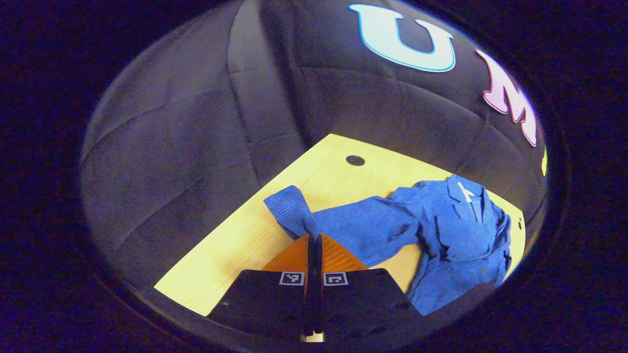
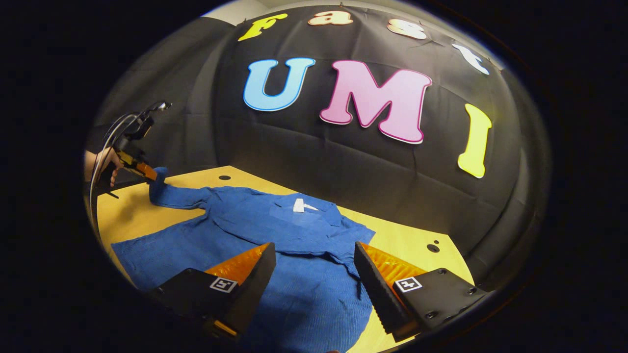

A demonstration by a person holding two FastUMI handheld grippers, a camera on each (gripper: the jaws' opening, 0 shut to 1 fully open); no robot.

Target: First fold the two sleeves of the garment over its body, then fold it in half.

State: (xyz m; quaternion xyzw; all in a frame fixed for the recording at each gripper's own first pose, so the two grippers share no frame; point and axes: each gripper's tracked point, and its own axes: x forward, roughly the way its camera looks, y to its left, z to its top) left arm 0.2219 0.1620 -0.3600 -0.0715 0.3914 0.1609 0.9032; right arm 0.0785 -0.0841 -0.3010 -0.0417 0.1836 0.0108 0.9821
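Note:
A blue collared garment [image 2: 274, 230] lies spread on the yellow wooden table [image 2: 132, 215], with a white tag at its collar [image 2: 301, 207]. In the left gripper view my left gripper [image 1: 312, 234] is shut on the end of one sleeve [image 1: 289, 206], which is lifted off the table; the body of the garment [image 1: 456, 235] lies bunched to the right. The right gripper view shows that gripper [image 2: 156, 177] far left, held by a hand [image 2: 98, 164]. My right gripper [image 2: 314, 257] hangs open over the garment's body, with nothing between its fingers.
The black cloth wall stands close behind the table. A round dark hole [image 1: 354, 160] sits in the tabletop near the far edge, and small holes [image 2: 432, 247] mark the right side. Bare table [image 1: 221, 245] lies left of the lifted sleeve.

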